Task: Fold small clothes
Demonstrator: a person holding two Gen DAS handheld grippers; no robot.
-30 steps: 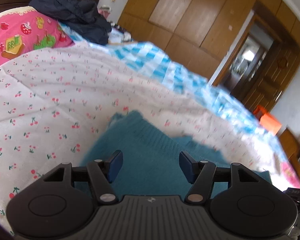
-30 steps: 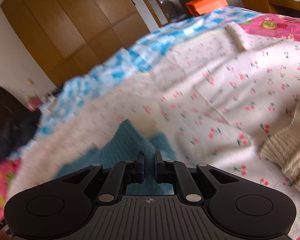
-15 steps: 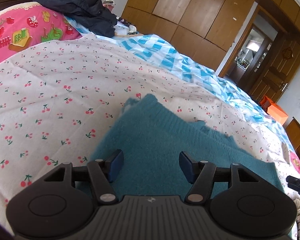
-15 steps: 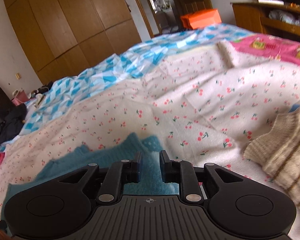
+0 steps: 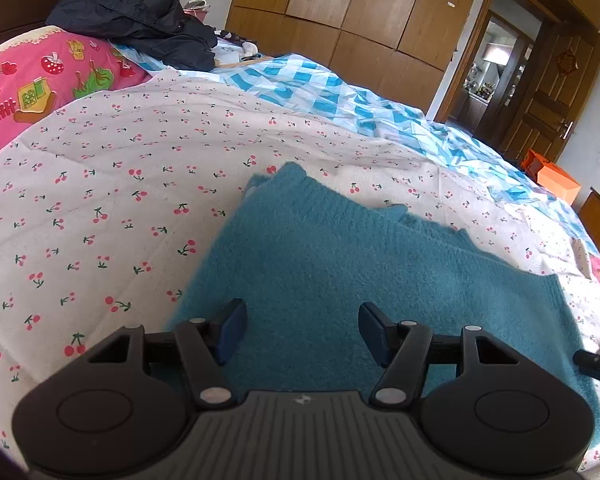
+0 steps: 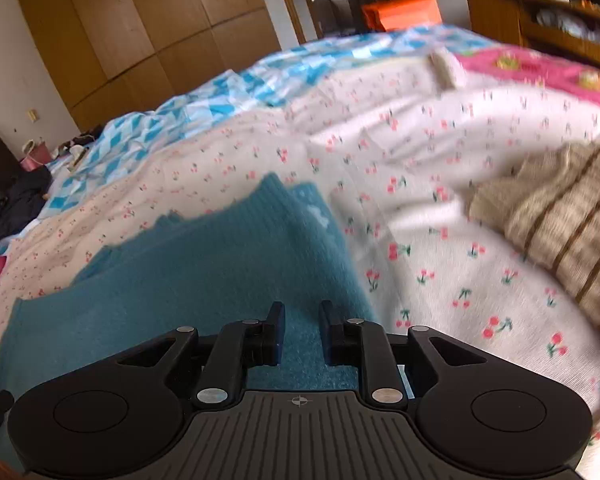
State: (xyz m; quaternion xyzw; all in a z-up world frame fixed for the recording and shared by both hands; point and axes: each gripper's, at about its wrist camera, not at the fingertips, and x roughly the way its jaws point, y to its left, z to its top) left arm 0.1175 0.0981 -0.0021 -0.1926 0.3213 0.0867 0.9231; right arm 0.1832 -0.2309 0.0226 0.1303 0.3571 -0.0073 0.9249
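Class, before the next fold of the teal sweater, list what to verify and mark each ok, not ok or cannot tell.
1. Teal sweater lies spread on the cherry-print sheet: ok.
2. Left tool open, empty: ok.
3. Right tool open, narrow gap, nothing gripped: ok.
4. Striped beige knit apart from the sweater: ok.
5. Sweater's near hem visible: cannot tell.

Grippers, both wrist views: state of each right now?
Left gripper: open, holding nothing, over the teal sweater.
Right gripper: open with a narrow gap, nothing held.
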